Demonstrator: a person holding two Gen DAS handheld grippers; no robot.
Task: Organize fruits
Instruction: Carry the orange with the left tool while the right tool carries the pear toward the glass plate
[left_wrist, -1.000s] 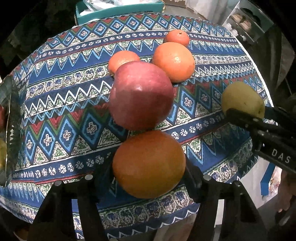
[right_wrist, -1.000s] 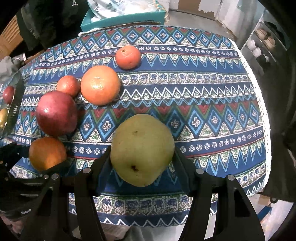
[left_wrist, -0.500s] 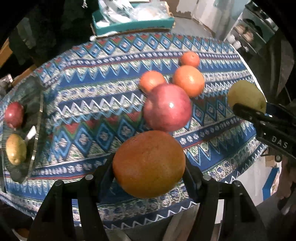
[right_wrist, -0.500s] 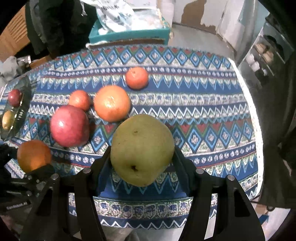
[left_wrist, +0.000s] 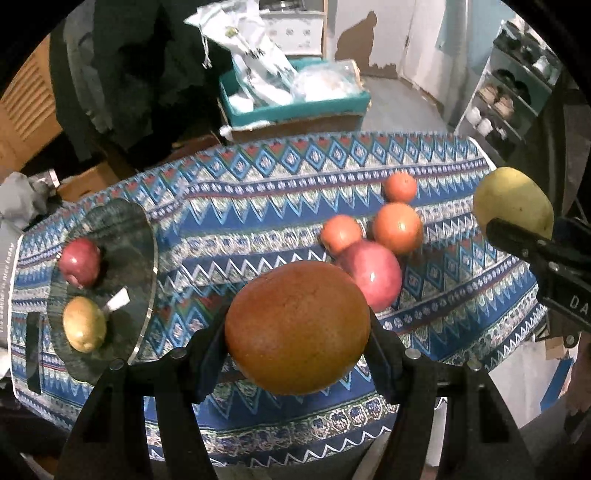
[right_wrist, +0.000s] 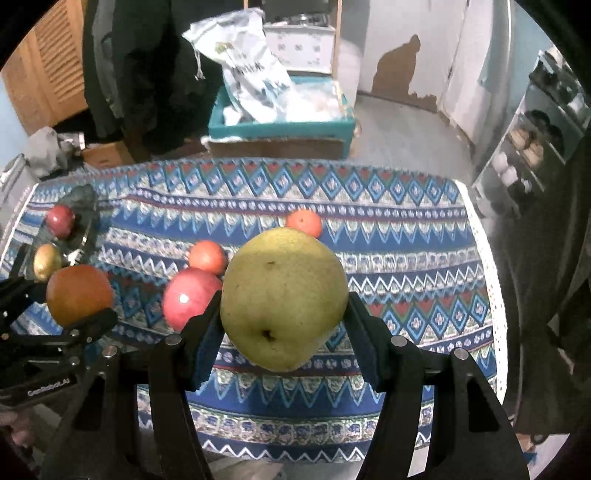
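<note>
plate: glass plate (left_wrist: 144, 258) sits at the left end of the table (left_wrist: 258, 206), on the patterned cloth. two fruits lie on it already, a small red apple (left_wrist: 79, 262) and a yellow-brown fruit (left_wrist: 84, 324), near each other but not touching.
left gripper (left_wrist: 297, 328): jaws part-way closed and pressing both sides of a large orange (left_wrist: 297, 326). the orange is clear of the cloth, carried in the air.
right gripper (right_wrist: 284, 299): jaws likewise clamped on a yellow-green pear (right_wrist: 284, 295), also lifted off the table. in the left view the pear (left_wrist: 513, 201) hangs out at the right edge, well apart from the plate.
loose fruit: four pieces rest on the cloth toward the right, a big red apple (left_wrist: 373, 275), a mid-sized orange (left_wrist: 397, 227), a smaller orange (left_wrist: 340, 233) and a small one furthest back (left_wrist: 400, 186). they sit bunched; whether the red apple touches its neighbours i cannot tell.
done so far: two on the plate, two picked up and in hand.
left to do: my guess is both carried fruits go to the plate, then the four loose ones follow. less than half finished by count.
room on plate: tight, i'd judge; eight fruits may need stacking or nudging.
background: teal box with plastic bags (left_wrist: 295, 99) behind the table, not part of the job.
</note>
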